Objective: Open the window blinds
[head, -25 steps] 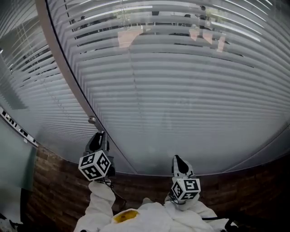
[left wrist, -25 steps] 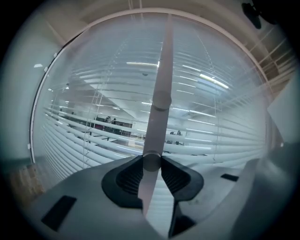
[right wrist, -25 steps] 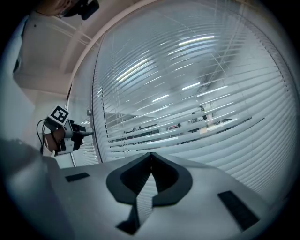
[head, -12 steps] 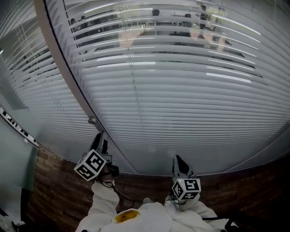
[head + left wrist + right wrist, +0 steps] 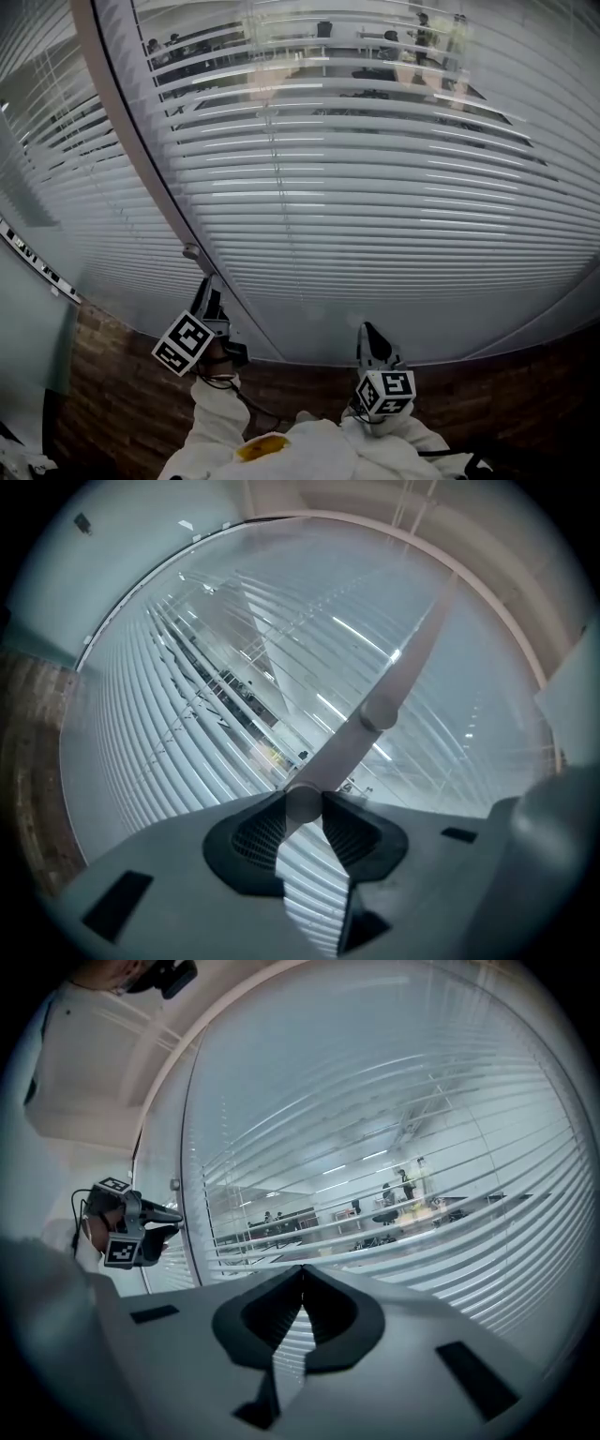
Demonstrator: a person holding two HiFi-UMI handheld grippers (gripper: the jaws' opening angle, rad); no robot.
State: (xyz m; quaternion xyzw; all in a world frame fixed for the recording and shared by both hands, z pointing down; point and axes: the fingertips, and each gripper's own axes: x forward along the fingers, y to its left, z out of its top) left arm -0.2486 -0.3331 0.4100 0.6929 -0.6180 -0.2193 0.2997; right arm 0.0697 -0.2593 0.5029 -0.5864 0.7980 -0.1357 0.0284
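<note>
Your left gripper pinches the blind wand; the blinds are tilted part open.
The wand runs up and away from those narrow jaws. Your right gripper is closed on nothing, with slats straight ahead of its jaws.

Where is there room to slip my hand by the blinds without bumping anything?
Bare room lies before the blinds, between the left gripper and the right gripper, above the brick wall, and again right of the right gripper. It is crowded at the left gripper: its jaws clamp the wand beside the window frame.
</note>
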